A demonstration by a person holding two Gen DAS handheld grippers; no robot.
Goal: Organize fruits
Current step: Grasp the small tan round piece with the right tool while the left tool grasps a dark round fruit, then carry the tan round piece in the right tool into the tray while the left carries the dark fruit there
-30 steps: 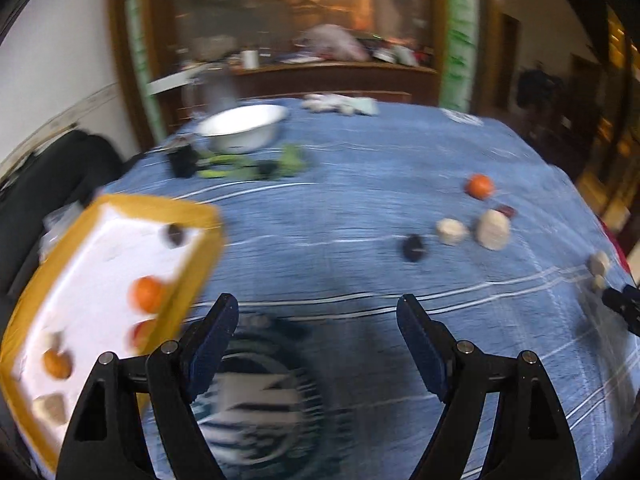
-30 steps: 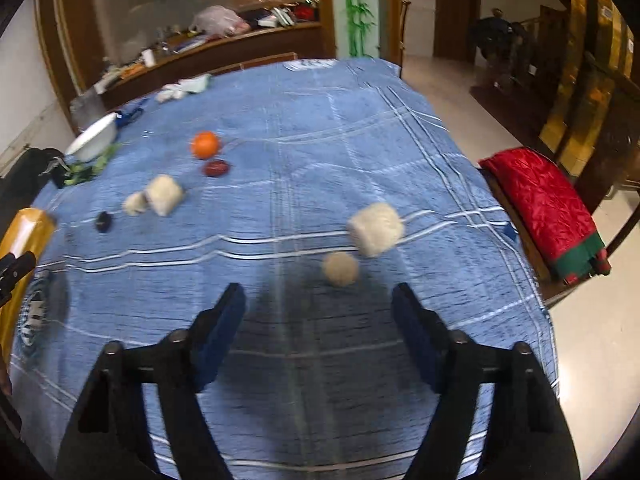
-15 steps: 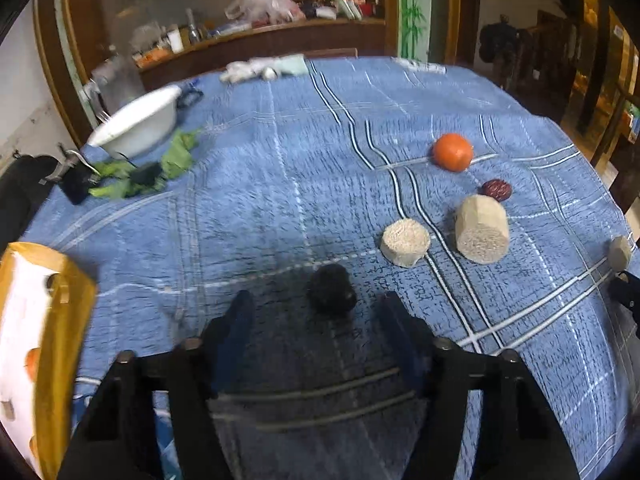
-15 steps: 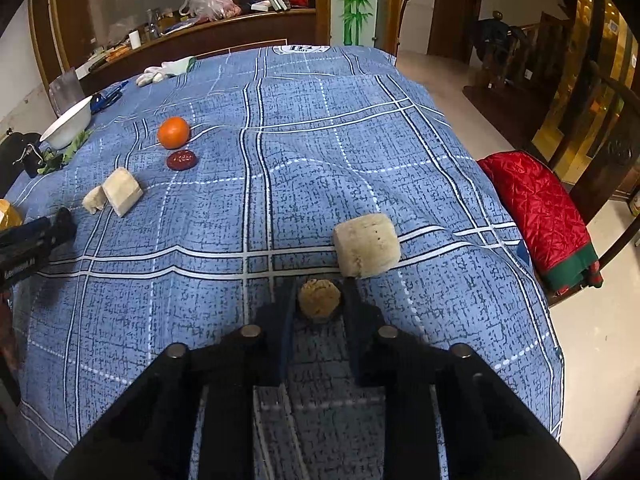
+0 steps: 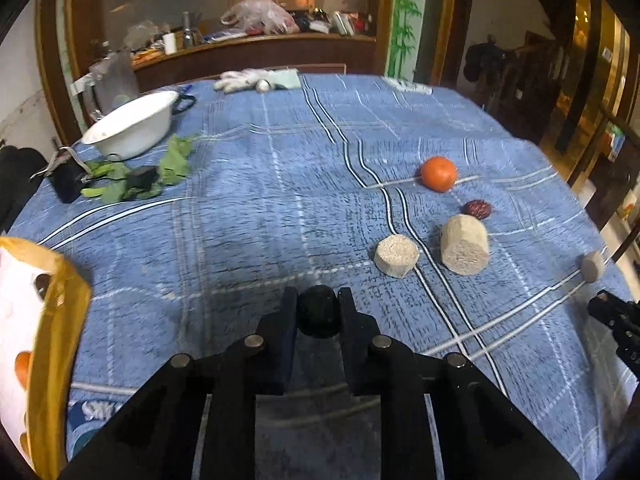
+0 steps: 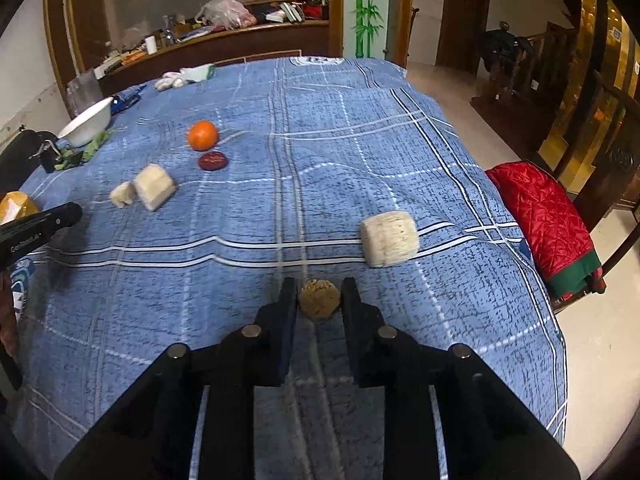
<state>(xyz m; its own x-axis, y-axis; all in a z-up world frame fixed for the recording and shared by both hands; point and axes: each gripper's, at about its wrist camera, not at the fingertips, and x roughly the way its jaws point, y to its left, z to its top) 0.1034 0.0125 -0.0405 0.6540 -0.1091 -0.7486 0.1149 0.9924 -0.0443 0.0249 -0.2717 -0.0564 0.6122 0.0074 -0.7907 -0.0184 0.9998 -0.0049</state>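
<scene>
the left hand-held gripper (image 5: pixel 319 314) was clenched around a small black fruit (image 5: pixel 319 317), low over the blue checked cloth (image 5: pixel 260 208) covering the worktop. the right hand-held gripper (image 6: pixel 319 300) was clenched around a small tan wrinkled fruit (image 6: pixel 319 299), also just above the cloth. a large pale cylinder-shaped piece (image 6: pixel 389 238) lay just beyond it, to the right. farther off to the left sat an orange (image 6: pixel 203 135), with a dark red fruit (image 6: pixel 213 160) just in front of it, and nearer still two pale pieces (image 6: pixel 154 186) side by side. at the near left edge of the left wrist view stood a yellow-rimmed white tray (image 5: pixel 60 320) holding some fruit. a white bowl (image 5: pixel 132 124) and green leaves (image 5: pixel 172 160) lay at the far left of the worktop.
</scene>
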